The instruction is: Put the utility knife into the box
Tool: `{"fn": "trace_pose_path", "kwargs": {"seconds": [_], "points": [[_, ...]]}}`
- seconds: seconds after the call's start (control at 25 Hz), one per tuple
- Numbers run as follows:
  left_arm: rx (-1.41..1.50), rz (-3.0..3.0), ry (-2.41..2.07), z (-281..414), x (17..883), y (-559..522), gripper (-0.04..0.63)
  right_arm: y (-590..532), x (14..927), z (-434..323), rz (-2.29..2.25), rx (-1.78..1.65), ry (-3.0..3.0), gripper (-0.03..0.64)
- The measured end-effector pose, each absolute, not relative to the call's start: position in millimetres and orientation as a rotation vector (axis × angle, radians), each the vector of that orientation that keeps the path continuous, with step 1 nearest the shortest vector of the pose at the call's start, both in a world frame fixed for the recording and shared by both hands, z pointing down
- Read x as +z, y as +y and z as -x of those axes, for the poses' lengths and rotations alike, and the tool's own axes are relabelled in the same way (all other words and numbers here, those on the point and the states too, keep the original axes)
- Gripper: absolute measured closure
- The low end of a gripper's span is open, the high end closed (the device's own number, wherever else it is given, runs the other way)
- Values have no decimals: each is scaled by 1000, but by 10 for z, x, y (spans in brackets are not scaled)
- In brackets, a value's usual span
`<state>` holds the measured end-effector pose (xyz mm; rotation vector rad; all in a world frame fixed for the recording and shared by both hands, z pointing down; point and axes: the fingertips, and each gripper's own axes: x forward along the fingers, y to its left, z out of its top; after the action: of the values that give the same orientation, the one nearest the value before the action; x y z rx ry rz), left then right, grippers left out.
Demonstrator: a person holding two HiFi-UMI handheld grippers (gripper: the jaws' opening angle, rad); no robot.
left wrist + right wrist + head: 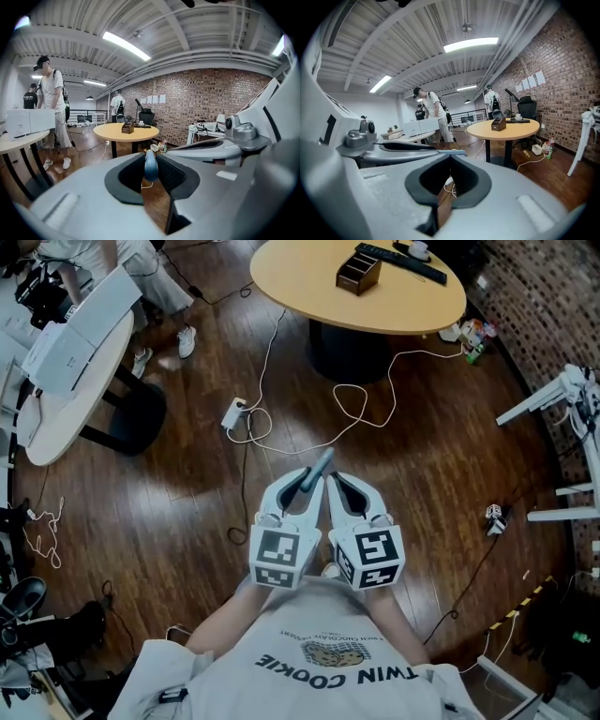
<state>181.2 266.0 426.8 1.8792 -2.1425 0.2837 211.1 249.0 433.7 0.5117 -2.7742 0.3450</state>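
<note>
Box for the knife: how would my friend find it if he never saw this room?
Find the big round yellow table at the top of the head view. The box sits on it, left of a long black bar and a white cup. It is the only small, dark brown, open-topped thing there.

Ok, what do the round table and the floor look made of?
Round table: probably laminate or wood, smooth matte tan top, no grain visible. Floor: dark wood planks, glossy; plank seams and light glare show.
</note>
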Motion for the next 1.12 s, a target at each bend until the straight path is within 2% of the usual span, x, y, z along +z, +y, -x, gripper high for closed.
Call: {"fn": "trace_pose_path", "kwargs": {"seconds": [0.56, 1.12], "points": [[218, -1954, -2085, -338, 4145, 2361, 518, 2216, 4167, -637, -590, 285, -2744, 615], [193, -1973, -2088, 310, 4106, 2223, 518, 2044, 4093, 24, -614, 233, -2751, 615]]}}
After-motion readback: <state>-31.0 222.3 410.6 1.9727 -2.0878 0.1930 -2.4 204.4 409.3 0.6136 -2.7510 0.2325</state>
